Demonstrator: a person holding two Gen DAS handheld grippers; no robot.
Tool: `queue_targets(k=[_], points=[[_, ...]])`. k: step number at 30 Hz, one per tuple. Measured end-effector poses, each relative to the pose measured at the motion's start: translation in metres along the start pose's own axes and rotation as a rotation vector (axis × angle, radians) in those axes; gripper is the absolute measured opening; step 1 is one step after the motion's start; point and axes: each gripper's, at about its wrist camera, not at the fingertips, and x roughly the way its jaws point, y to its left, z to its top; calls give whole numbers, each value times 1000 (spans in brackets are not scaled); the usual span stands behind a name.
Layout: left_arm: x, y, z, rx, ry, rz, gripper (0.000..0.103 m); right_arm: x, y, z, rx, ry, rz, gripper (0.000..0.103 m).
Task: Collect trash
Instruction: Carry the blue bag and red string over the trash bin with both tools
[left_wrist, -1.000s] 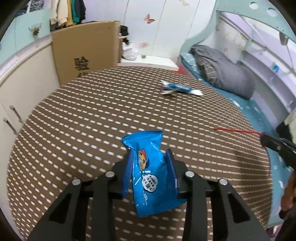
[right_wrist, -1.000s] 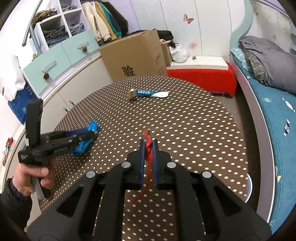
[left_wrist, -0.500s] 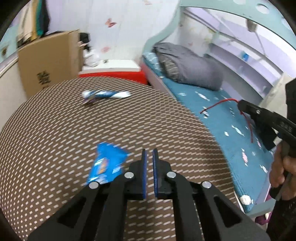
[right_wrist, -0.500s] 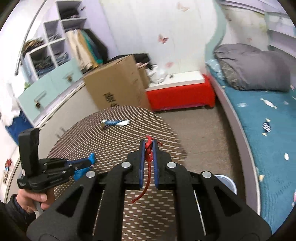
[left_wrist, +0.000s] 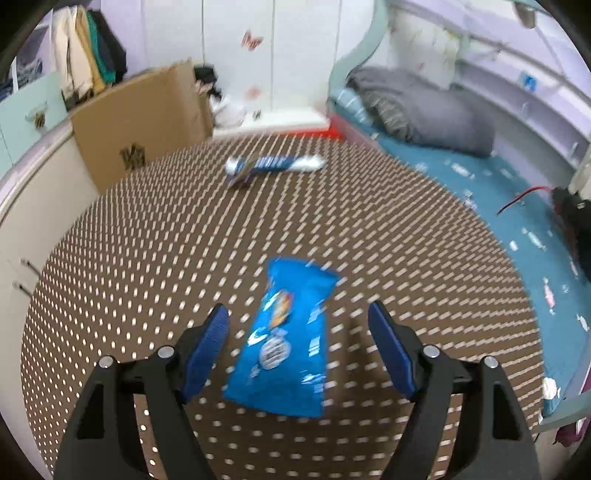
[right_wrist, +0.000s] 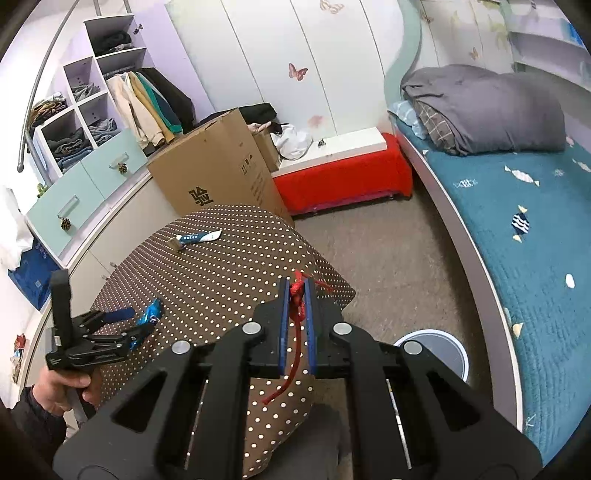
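Observation:
A blue snack wrapper (left_wrist: 288, 339) lies flat on the brown dotted table (left_wrist: 147, 240). My left gripper (left_wrist: 299, 332) is open, its blue pads on either side of the wrapper and apart from it. It shows from the side in the right wrist view (right_wrist: 122, 325). My right gripper (right_wrist: 296, 295) is shut on a knotted red string (right_wrist: 297, 306) past the table's right edge; the string hangs down. A blue and white wrapper (left_wrist: 273, 164) lies at the far side of the table, also in the right wrist view (right_wrist: 197, 237).
A round white bin (right_wrist: 439, 349) stands on the floor below my right gripper. A cardboard box (right_wrist: 218, 170) and a red bench (right_wrist: 340, 177) stand behind the table. A bed with a teal cover (right_wrist: 524, 229) runs along the right.
My left gripper was shut half a second ago with the wrapper lying to its left; it has opened wide and now straddles it. My right gripper has risen and drawn back with the string.

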Motion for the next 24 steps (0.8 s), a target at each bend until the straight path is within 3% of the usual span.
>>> queue_targets(k=[1,3,5,6,15,24], points=[[6,4,-1,-13,21,-15,69,1,-1,-1,4,1,0,8],[7,2,-1,22,4,-3,41,2,-6,-1,11,0,-3,8],[5,-2,4,32,17,-56,29,3,-12,0,23,-2,-7,8],[4,-6,6,34,26,-102,27,3,-16,0,28,-3,-10,8],[7,-55,21,81,11,-232,15,1,-62,-5,99,-11,-66,8],[15,-113,39,110,5,-352,13,17,-121,-18,212,22,-115,8]])
